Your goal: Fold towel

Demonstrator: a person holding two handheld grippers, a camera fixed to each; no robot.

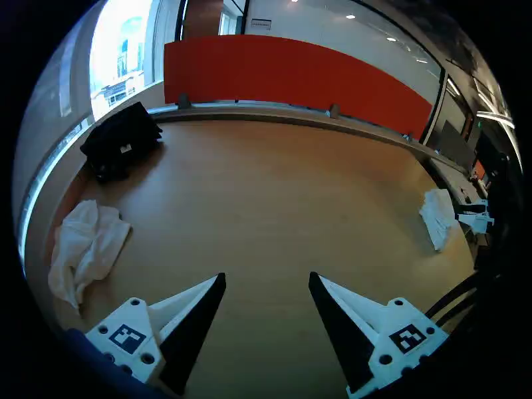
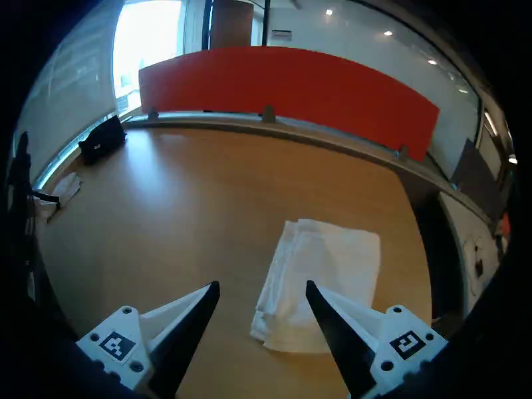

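On the table (image 1: 266,199), a black bag (image 1: 120,139) sits beyond a crumpled towel (image 1: 83,249).

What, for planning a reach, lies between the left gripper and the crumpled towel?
Bare wooden table, in the left gripper view, runs from left gripper to crumpled towel.

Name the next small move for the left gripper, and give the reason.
Probably swing the left gripper toward the crumpled white cloth towel lying to its left on the wooden table. That gripper is open and empty, the crumpled towel is unfolded, and the other white towel already lies folded flat in front of the open right gripper.
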